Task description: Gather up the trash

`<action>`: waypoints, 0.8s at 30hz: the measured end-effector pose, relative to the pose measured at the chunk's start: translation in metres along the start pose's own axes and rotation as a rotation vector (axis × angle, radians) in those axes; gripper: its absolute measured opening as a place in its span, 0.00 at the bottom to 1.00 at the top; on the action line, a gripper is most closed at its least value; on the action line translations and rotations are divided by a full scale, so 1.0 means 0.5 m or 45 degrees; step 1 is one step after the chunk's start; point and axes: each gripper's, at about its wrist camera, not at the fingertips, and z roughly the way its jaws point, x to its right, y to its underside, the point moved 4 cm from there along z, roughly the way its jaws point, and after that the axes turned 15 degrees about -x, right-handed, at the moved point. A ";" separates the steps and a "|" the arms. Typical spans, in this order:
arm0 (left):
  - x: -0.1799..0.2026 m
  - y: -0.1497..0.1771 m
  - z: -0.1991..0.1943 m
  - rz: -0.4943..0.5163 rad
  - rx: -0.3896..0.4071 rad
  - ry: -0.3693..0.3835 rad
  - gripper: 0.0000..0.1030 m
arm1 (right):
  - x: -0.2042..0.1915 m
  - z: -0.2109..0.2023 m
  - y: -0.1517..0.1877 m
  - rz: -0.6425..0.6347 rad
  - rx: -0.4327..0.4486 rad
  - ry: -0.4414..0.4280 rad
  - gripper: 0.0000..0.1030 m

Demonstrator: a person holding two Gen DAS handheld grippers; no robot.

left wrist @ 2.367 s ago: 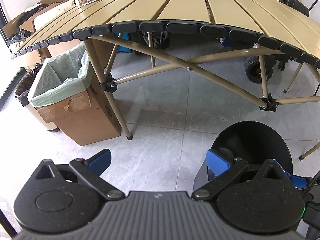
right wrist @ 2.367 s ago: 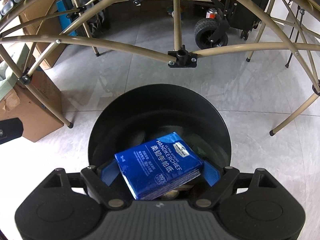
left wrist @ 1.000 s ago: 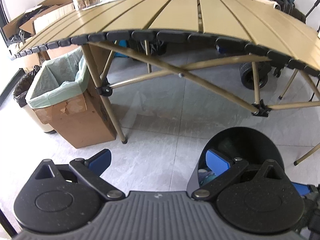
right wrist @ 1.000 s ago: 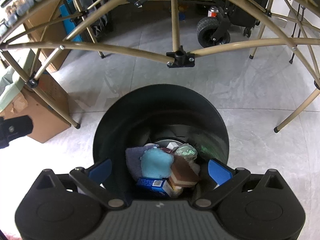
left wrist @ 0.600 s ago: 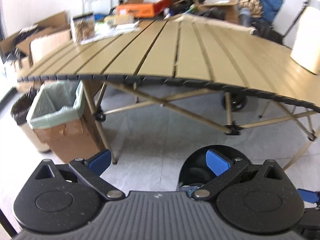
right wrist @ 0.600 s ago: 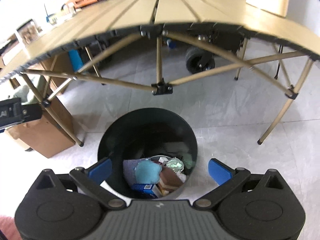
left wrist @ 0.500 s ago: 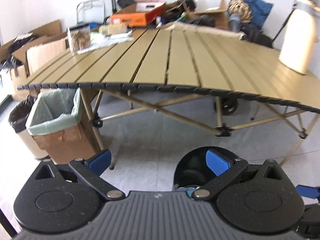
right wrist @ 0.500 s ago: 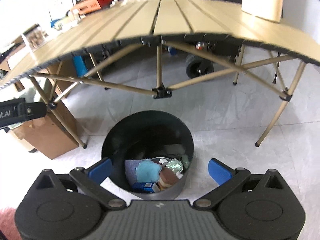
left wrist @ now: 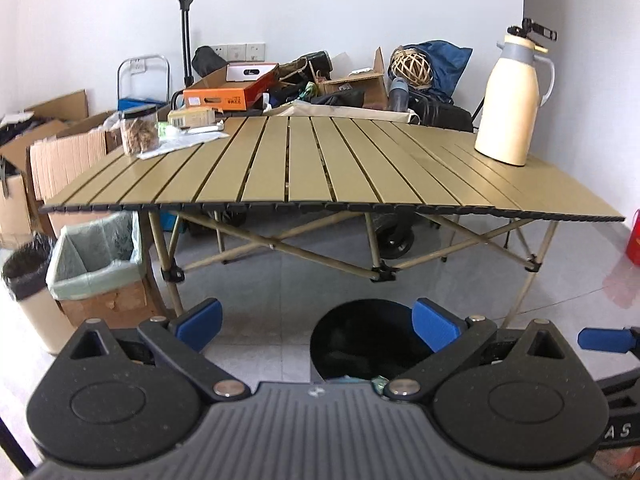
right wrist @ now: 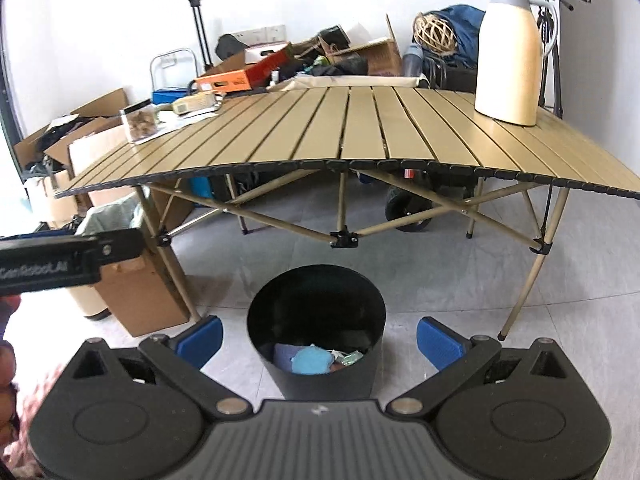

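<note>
Both the left gripper (left wrist: pixel 316 322) and right gripper (right wrist: pixel 318 338) gape empty, and the bin (right wrist: pixel 316 320) of trash (right wrist: pixel 312 360) sits on the floor at twelve o'clock under the right one, nearer it

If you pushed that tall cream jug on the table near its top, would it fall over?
Possibly. The tall cream thermos jug stands upright on the slatted tan table, much taller than its base is wide, so a high push seems likelier to tip it than a low one. Its smooth hard shell probably slips a little. Whether it is full cannot be seen.
</note>
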 end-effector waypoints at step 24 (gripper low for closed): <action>0.000 0.079 -0.060 0.024 -0.010 0.034 1.00 | -0.001 -0.111 0.084 0.063 0.090 0.019 1.00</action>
